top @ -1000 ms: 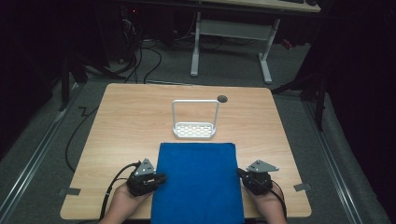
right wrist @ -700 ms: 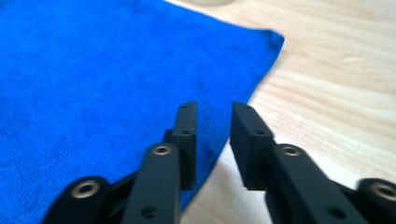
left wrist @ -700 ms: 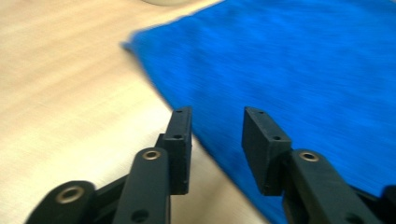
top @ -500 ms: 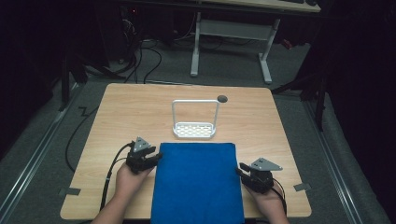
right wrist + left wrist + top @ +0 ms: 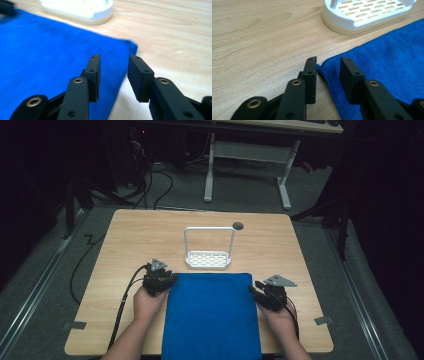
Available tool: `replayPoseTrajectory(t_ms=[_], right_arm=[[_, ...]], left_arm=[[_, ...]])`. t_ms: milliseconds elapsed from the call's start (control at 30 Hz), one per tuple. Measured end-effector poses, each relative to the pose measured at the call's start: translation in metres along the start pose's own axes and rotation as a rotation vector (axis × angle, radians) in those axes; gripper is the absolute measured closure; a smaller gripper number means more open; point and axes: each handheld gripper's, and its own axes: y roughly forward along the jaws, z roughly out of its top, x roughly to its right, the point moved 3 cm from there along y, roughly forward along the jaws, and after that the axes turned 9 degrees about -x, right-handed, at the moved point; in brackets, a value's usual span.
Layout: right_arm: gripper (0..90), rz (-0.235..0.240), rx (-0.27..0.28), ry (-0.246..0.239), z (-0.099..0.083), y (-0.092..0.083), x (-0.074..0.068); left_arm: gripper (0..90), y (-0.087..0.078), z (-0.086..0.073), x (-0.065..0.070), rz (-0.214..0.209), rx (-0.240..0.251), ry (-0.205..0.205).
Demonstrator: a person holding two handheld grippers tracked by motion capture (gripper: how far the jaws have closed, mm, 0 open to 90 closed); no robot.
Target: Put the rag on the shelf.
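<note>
A blue cloth [image 5: 210, 315] lies flat on the near half of the wooden table [image 5: 130, 235], and its near end reaches the table's front edge. My left gripper [image 5: 169, 278] sits at the cloth's far left corner [image 5: 322, 67]. Its jaws have just been closing, but they stand apart with that corner between them, and the pads do not press on it. At the cloth's right edge [image 5: 126, 67], near the far right corner, my right gripper [image 5: 256, 289] has just been opening its jaws. They straddle the edge without gripping it.
A white slotted tray with a tall hoop handle [image 5: 208, 259] stands just beyond the cloth's far edge, also seen as the tray [image 5: 367, 15] and the tray [image 5: 80, 8]. A round dark hole [image 5: 238, 225] is in the tabletop behind it. Metal table legs stand on the grey floor beyond.
Both hands have slid away from me along the cloth's side edges, the left up to the far left corner. Both pairs of jaws stand wider apart than a second ago. The cloth has not moved.
</note>
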Motion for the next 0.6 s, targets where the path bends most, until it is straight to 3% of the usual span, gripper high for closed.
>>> replayPoseTrajectory(t_ms=[67,200,400,600], right_arm=[[59.5,-0.030,-0.044,0.028,0.013,0.020,0.010],[58.6,-0.052,-0.073,0.025,0.025,0.036,0.015],[59.9,-0.076,-0.112,-0.004,0.027,0.047,0.012],[70.9,-0.054,-0.105,0.005,0.027,0.050,0.008]], left_arm=[[70.1,0.000,0.000,-0.001,0.007,-0.001,-0.004],[74.2,0.000,0.000,-0.003,-0.011,0.001,-0.030],[76.8,0.000,0.000,-0.002,-0.017,-0.001,-0.026],[84.0,0.000,0.000,-0.004,-0.050,-0.005,-0.041]])
